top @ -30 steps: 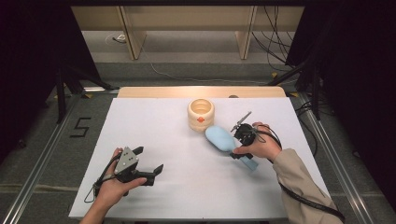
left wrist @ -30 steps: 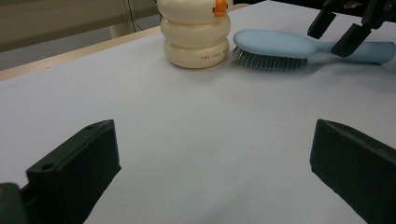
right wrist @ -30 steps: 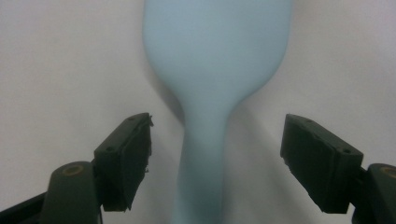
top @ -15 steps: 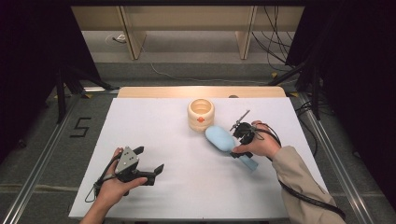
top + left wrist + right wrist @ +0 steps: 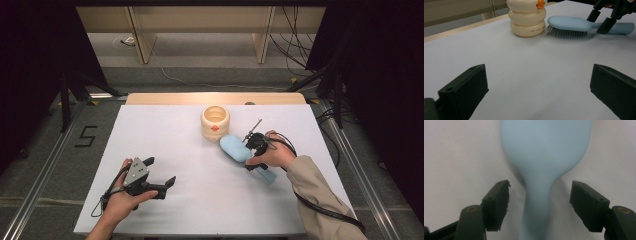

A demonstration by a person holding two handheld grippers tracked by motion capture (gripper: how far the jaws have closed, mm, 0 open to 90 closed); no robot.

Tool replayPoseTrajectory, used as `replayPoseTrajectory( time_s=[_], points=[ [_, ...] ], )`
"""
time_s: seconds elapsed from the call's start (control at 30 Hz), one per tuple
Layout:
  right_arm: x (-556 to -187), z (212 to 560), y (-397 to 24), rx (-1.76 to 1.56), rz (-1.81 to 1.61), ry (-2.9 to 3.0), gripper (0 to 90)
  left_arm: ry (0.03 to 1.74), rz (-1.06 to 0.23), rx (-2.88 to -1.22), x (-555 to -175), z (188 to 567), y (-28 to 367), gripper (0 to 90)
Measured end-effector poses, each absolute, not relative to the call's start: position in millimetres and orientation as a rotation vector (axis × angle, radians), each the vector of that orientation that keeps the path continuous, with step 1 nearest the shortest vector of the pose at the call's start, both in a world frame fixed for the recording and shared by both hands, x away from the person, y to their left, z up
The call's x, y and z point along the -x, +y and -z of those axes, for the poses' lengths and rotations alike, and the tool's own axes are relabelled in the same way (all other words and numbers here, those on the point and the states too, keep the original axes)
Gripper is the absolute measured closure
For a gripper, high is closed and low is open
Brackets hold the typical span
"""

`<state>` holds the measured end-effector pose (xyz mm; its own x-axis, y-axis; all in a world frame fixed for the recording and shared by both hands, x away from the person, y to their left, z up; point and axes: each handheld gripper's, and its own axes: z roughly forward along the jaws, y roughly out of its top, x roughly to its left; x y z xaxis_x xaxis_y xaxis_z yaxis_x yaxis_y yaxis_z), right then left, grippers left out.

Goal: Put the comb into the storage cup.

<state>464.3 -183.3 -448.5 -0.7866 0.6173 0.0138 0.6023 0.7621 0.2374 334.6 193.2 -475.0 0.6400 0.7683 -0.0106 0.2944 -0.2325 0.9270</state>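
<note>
The right tool (image 5: pixel 539 205), jaws apart and just closing around the blue hairbrush (image 5: pixel 544 157) neck at frame centre, should stay centred; the left tool (image 5: pixel 536 95) idles apart.

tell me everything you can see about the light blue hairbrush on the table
The hairbrush is pale blue, smooth and matte, plastic by its look, with an oval head narrowing into a straight handle. It lies flat on the white table, bristles down, head toward the cream ringed container, close beside it. The right tool straddles the handle's neck, jaws closing in but not yet touching.
</note>
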Motion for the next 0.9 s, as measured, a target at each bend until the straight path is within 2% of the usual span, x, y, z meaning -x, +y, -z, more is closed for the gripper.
replayPoseTrajectory(
  time_s=[0.33,0.63,0.9],
  points=[
    [-465.8,452.8,-178.8,-1.001,-0.32,2.897,37.6,0.856,-0.563,-1.804,-334.8,475.1,193.3,0.8],
    [-467.6,455.3,-175.9,-1.034,-0.285,2.907,46.8,0.855,-0.562,-1.804,-334.7,475.2,193.3,0.8],
    [-469.5,455.5,-175.0,-1.076,-0.279,2.896,49.8,0.854,-0.561,-1.807,-334.8,475.4,193.2,0.9]
  ],
)
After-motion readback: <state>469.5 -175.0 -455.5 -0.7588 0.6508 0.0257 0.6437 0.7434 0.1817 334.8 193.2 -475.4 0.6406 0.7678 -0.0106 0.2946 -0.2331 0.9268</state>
